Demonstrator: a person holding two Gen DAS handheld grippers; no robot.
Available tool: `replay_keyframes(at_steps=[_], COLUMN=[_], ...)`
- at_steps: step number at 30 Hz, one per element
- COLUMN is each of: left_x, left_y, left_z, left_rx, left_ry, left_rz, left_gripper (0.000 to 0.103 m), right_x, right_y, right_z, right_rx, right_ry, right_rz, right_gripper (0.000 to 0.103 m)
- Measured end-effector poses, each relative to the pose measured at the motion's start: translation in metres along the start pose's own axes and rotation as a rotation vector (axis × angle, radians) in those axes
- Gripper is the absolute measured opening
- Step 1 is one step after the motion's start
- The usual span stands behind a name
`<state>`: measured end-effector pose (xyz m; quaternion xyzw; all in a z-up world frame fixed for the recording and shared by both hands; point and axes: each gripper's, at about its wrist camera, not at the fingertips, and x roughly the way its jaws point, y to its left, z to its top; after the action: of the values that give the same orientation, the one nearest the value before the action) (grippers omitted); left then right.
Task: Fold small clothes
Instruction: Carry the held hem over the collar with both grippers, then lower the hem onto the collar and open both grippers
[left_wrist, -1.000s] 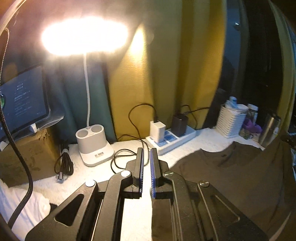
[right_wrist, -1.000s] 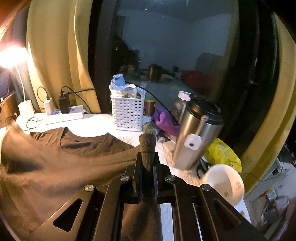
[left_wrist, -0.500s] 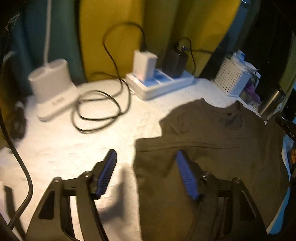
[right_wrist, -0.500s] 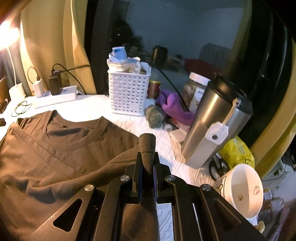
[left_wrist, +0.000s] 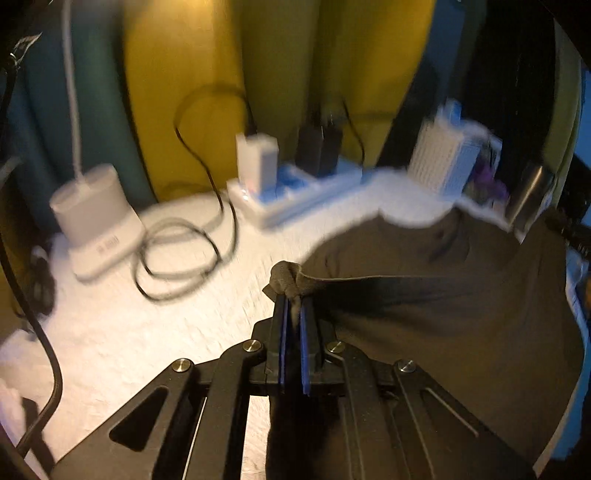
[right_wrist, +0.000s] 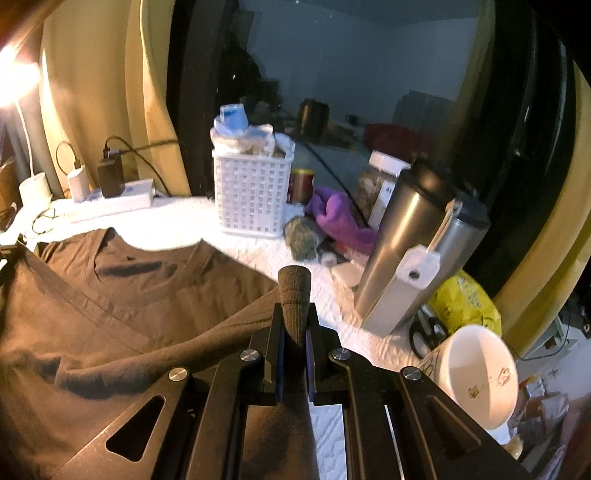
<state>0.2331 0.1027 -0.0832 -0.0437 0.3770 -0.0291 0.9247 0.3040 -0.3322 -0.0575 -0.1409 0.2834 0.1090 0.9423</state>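
Brown T-shirt (right_wrist: 110, 314) pinched in both left hand-held gripper (left_wrist: 291, 306) and right hand-held gripper (right_wrist: 294, 317).

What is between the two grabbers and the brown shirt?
Nothing visible. Both already pinch the brown shirt: the left gripper is shut on a bunched bit of one edge, and the right gripper is shut on a rolled bit of another. The basket and steel tumbler stand beside the shirt, not on it.

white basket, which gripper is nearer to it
Right. The right gripper, shut on the shirt, sits just before the basket; the left gripper grips the shirt's far side.
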Motion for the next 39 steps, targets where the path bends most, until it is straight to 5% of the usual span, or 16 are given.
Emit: replay_keyframes(at_steps=[6,26,30,34,39], left_x=[-0.013,0.066,0.068,0.056,0.023], left_y=[0.017,0.032,0.034,0.043,0.052], left_z=[0.024,0.001,0.000,0.004,0.004], left_rx=[-0.023,0.015,0.011,-0.005,-0.035], left_ry=[-0.073,0.084,0.094,0.078,0.057], left_rz=[0.068,0.210,0.236,0.339,0.329], left_gripper=[0.004,0.005,0.008,0.009,0.009], right_x=[-0.003,0.108,0.107,0.091,0.059], right_y=[0.001,0.024,0.024,0.013,-0.004], right_z=[0.018,-0.007,-0.010,-0.014,-0.024], right_rx=[-0.029,-0.114,-0.118,-0.073,-0.011], right_ry=[-0.028,0.183,0.199,0.211,0.204], right_rz=[-0.006,-0.021,-0.025,0.004,0.013], right_gripper=[0.008,0.009,0.011,0.011,0.012])
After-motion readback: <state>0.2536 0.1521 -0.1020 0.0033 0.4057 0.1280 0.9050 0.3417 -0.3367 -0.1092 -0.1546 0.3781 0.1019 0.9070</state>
